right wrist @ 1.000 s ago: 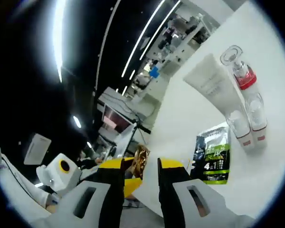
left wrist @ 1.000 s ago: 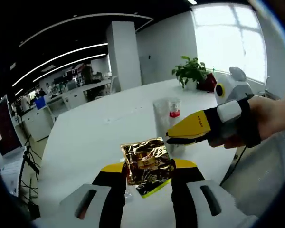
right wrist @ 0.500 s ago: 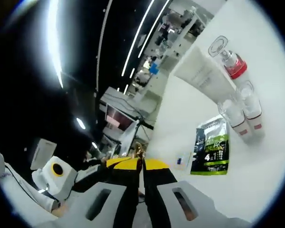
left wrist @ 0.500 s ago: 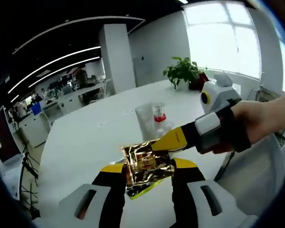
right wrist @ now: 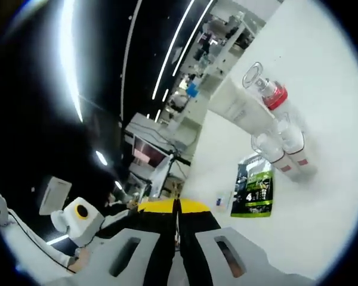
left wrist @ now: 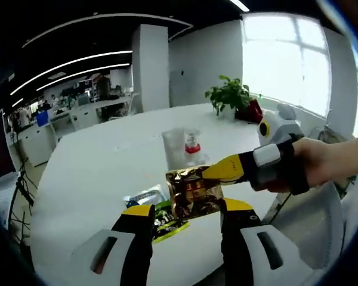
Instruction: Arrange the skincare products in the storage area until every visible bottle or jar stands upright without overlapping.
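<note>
Gold sachet (left wrist: 194,190) hangs above counter (left wrist: 83,179), pinched in closed right tool (left wrist: 218,173), left tool (left wrist: 185,217) agape beneath and empty; best lowered clear of green sachet (right wrist: 255,193) and bottles (right wrist: 280,146), released flat.

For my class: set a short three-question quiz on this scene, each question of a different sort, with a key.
1. True or false: the right gripper pinches the gold packet.
2. Which lies flat on the white table? A) green packet B) potted plant C) bottle with the red collar
3. Fill in: the left gripper's jaws stand ____.

Key
1. True; the yellow tips close on the packet's right edge.
2. A.
3. Open; the packet hangs between them, apparently untouched.
</note>
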{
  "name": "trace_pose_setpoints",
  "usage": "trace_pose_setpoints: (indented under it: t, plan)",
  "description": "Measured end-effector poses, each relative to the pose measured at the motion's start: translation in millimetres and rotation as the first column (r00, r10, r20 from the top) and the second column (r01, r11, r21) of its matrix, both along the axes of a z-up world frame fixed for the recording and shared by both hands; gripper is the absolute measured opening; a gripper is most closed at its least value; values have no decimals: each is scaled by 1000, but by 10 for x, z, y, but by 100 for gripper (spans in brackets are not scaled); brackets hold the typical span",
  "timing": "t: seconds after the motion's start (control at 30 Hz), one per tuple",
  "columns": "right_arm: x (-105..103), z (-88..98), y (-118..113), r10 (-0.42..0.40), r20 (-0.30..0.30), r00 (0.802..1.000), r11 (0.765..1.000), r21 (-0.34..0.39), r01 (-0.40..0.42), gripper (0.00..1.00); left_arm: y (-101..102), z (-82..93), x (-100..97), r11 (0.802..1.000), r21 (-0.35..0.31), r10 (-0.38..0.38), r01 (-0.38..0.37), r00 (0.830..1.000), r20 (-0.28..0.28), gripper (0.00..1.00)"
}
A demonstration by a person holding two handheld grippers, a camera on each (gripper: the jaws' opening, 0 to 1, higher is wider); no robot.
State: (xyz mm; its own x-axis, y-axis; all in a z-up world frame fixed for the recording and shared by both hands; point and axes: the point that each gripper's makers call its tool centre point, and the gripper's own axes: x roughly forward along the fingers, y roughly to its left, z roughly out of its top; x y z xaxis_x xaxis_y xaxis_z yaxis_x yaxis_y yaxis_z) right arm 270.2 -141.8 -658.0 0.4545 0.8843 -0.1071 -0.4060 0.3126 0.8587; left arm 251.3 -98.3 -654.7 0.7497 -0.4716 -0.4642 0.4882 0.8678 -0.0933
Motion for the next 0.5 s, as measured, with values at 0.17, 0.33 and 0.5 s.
trace_pose_setpoints:
  t: [0.17,0.33,0.5]
  plan:
    - [-19,18,113,46,30,999,999,-20,-45,1,79,-21,-2,998,-10,-56,55,998,-32,45]
    - [9,41,324,87,71,994,994,-77,-82,1,176,16,25,984,-157,-99,84,991,-93,34]
    - [23,28,651,166,104,981,979,-136,-152,1,530,-126,52,991,-114,-83,70,989,-118,24]
